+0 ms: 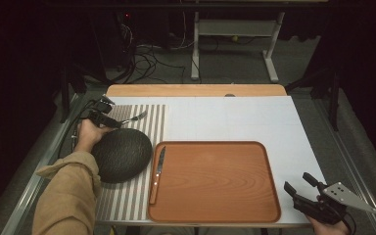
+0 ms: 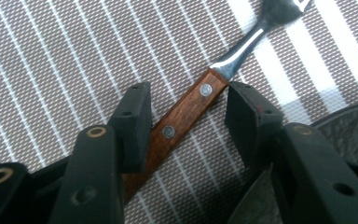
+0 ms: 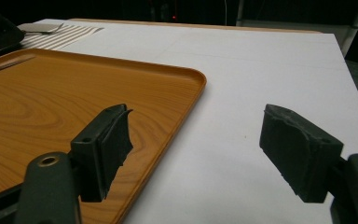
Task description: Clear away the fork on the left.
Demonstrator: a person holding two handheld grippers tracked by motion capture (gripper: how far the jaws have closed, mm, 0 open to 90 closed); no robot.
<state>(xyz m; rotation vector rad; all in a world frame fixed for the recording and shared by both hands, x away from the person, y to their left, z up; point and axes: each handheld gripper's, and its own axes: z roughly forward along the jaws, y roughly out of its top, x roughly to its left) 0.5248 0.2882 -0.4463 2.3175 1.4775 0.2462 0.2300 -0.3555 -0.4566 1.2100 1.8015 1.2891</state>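
The fork (image 2: 186,109) on the striped placemat (image 2: 51,56) is straddled by the left gripper (image 2: 186,114), jaws apart around its wooden handle. If closed off-centre, the handle could be skewed or slid toward the dark bowl (image 1: 120,154). The right gripper (image 3: 205,154) is held wide open, idle.

The fork (image 2: 205,93) loses its tines past the top edge, its handle end hidden under the jaws.
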